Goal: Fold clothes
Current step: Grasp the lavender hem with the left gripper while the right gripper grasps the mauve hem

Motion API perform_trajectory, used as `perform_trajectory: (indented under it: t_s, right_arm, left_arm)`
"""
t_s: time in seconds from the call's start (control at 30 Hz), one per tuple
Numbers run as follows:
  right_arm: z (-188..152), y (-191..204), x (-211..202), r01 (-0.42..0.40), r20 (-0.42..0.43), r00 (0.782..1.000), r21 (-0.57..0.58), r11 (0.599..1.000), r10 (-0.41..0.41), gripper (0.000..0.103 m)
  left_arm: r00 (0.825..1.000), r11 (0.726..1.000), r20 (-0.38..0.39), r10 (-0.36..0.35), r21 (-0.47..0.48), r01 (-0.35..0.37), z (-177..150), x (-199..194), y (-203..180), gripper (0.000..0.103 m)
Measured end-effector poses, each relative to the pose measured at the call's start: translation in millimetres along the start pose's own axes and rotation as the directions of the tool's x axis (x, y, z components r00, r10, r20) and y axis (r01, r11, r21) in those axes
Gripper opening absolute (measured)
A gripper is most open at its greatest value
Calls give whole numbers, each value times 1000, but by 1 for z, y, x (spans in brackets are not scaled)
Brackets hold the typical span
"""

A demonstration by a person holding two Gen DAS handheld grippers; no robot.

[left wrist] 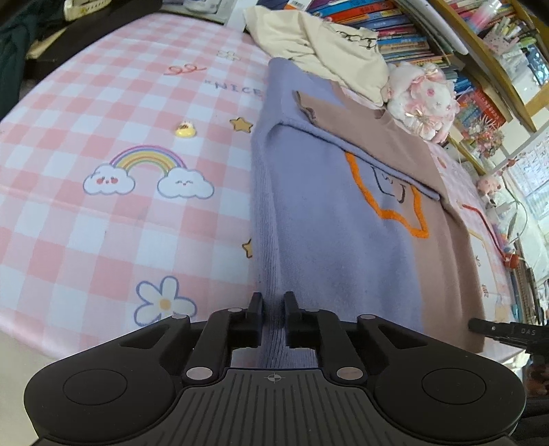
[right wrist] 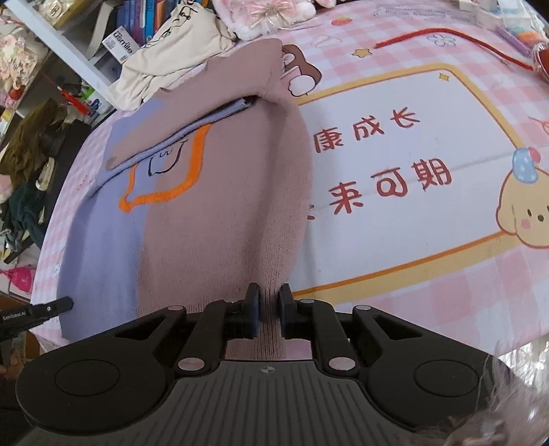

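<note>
A knit sweater, lavender (left wrist: 326,240) on one half and dusty pink (right wrist: 223,206) on the other with an orange outlined patch, lies flat on the pink checked tablecloth (left wrist: 103,223), its sleeves folded across the chest. My left gripper (left wrist: 273,302) is shut on the lavender side's near hem, cloth pinched between its pads. In the right wrist view my right gripper (right wrist: 268,296) is shut on the pink side's near hem. Each gripper's tip shows at the edge of the other view.
A cream garment (left wrist: 319,44) is heaped at the table's far end beside a pink plush toy (left wrist: 422,99). Bookshelves (left wrist: 394,31) stand behind. A red cord (right wrist: 453,37) and small items (right wrist: 521,31) lie on the cloth at the far right.
</note>
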State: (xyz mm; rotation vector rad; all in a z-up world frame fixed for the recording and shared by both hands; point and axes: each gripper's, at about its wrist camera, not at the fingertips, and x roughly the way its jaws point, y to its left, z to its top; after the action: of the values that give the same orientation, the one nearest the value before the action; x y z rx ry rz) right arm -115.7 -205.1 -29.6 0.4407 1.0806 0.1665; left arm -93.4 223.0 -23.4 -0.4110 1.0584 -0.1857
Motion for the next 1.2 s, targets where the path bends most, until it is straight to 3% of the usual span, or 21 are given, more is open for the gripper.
perform_trajectory:
  t_s: [0.1,0.2,0.23,0.27,0.33,0.47,0.9,1.2]
  right_arm:
    - [1,-5,-1,-10,22,1000,40,999,9,25]
    - [3,-3,0,-10,22,1000,31,999,9,26]
    - [4,-2,0,-7,17,1000,17,1000,7,23]
    - [4,1,1,1,7,1000,-3,1000,-1,14]
    - [3,4,2,17,-8,1000,-44,999,-17,11]
    - [1,5,2,27,-7,1000,-50,998,-28,10]
    - [-9,-3,-15,40,9,999,-4,999,-40,10]
    - [-8,-16,-28,31,16,999,-16,999,-31,10]
  left_arm:
    - [1000,1000,0,-13,-16,13,0,1,1,18]
    - [1000,1000,-6,-12,-5,12,2,2,-1,18]
    - [1000,1000,-9,-11,3,11,2,2,-1,18]
    - [1000,1000,-11,-9,13,9,3,2,-2,17]
    - [1000,999,-14,-5,33,6,3,2,-3,15]
    - [1000,997,-26,-2,83,4,2,2,-7,9]
    - [997,990,-69,-39,133,48,-4,-2,-7,8]
    - [996,992,-56,-63,102,69,-20,-6,-21,4]
